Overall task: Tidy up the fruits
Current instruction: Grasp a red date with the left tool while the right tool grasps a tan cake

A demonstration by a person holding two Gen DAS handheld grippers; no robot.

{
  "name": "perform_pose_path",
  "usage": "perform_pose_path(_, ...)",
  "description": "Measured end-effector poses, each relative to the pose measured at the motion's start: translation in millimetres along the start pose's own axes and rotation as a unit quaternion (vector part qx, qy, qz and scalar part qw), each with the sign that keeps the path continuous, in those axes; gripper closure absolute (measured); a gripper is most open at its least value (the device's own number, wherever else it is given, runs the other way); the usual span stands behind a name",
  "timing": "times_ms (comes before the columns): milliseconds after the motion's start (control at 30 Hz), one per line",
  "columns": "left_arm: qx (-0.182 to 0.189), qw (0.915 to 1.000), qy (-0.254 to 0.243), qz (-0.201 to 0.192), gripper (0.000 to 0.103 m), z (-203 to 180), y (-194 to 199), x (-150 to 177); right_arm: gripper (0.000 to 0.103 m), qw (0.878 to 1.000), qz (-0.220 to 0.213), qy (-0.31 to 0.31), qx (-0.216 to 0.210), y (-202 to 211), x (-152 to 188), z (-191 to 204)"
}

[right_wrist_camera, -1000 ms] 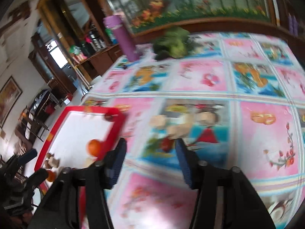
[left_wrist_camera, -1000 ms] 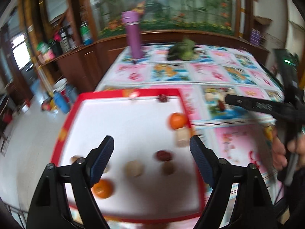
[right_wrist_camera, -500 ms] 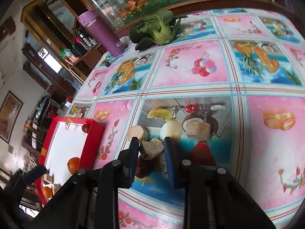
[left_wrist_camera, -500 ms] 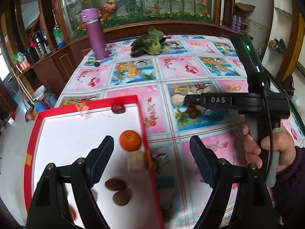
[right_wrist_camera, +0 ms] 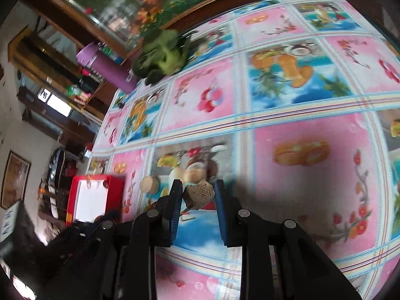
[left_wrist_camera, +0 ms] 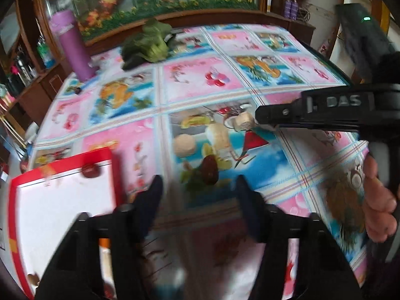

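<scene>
- While both views are smeared by motion, the worktop (right_wrist_camera: 312,135) with its pink-and-blue fruit-print cloth fills them, spreading out ahead of both pairs of tongs.
- Off to the left of the left tongs (left_wrist_camera: 198,190) sits the red-rimmed tray (left_wrist_camera: 15,190), white inside, with a dark red fruit (left_wrist_camera: 90,170) near its far edge; what else lies in it I cannot make out.
- Those left tongs are spread wide with nothing between them, hovering over the cloth just short of the loose pieces.
- Right tongs (right_wrist_camera: 197,196) pinch a tan, rough-cut chunk (right_wrist_camera: 199,195) between the blue pads, apparently lifted clear of the worktop; its pale cut face points away from the camera.
- I judge that chunk light and firm but fibrous and crumbly at the edges, so a moderate squeeze across its flat sides suits it better than a hard pinch on a corner.
- Just ahead of the left tongs lies a dark red date-like fruit (left_wrist_camera: 210,168), probably wrinkled and slightly soft; taking it across its short width should hold.
- Beyond it rest a round tan piece (left_wrist_camera: 184,145) and a pale oval piece (left_wrist_camera: 218,135), close together.
</scene>
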State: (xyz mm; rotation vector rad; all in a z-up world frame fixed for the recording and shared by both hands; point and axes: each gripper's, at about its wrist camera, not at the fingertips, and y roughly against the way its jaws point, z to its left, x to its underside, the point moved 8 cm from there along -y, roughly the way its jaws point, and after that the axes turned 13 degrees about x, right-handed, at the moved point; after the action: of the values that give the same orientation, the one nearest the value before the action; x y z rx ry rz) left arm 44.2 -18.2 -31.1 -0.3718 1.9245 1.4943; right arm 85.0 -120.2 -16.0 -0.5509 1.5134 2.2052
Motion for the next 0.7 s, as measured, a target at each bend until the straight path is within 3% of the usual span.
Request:
perform_pose_path(233, 0.009, 0.9998, 0.009, 0.013, 0.069, -1, -24, -6, 0.078, 1.000, 0.001, -0.010, -0.011, 2, -1, 1)
perform_pose_path(333, 0.026, 0.9994, 0.015, 0.015, 0.083, -4, -27, -9, 0.078, 1.000, 0.000, -0.008, -0.016, 3, -2, 4)
perform_pose_path(700, 0.011, 0.9991, 0.035, -0.020, 0.084, -6, -12, -7, 0.078, 1.000, -0.009, 0.017, -0.022, 5, 2, 17)
